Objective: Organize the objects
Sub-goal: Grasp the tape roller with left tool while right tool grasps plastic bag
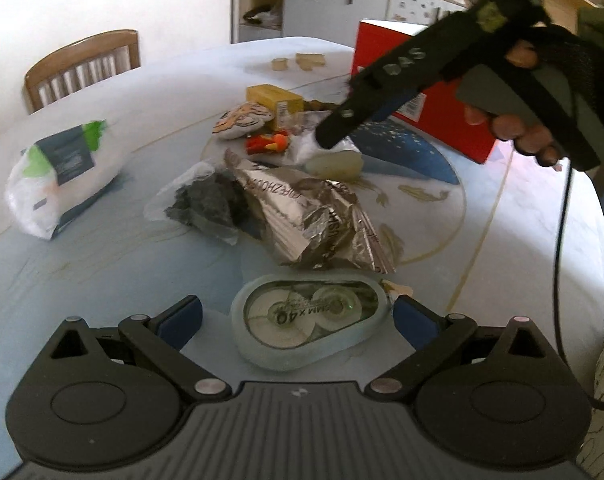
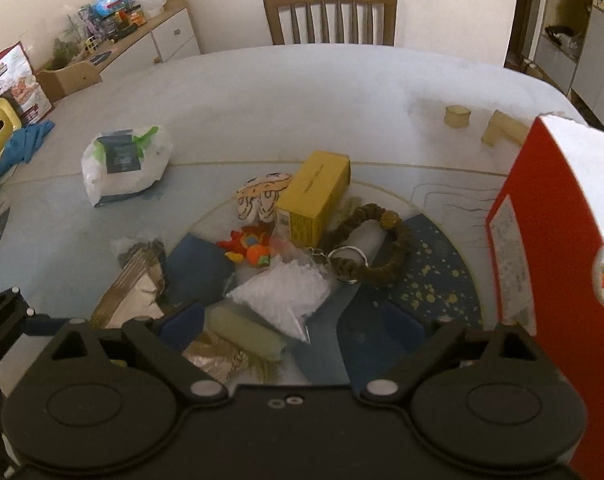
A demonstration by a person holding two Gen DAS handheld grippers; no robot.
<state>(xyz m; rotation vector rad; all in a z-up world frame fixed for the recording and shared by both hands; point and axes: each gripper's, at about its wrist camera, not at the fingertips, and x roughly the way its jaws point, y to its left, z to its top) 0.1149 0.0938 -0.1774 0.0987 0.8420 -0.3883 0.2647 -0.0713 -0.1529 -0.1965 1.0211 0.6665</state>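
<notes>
Barely started by the look of it; everything loose on the table, nothing visibly sorted.

Nearest: left gripper spread wide, holding nothing; correction tape dispenser lies flat on the table between its fingers, neither pad touching it that I can see; likely the next pick.

Just beyond: crumpled foil bag with a clear bag of dark stuff touching its left side; white-and-green packet well apart to the left.

Right gripper also wide open and empty, hovering over the pile; a pale cylinder and a clear bag of white granules sit between and just ahead of its fingers; can't tell if it touches either.

Mid pile: small orange-red toy, printed plush piece, yellow box, brown braided loop with a keyring; all crowded together, several touching or overlapping.

Right side: red box stands open-topped beside the pile; probable destination, my guess only; its inside isn't visible, so can't tell if anything is in it.

Far: two small tan blocks near the far table edge, wooden chair behind.

Left to do: essentially the whole pile.
</notes>
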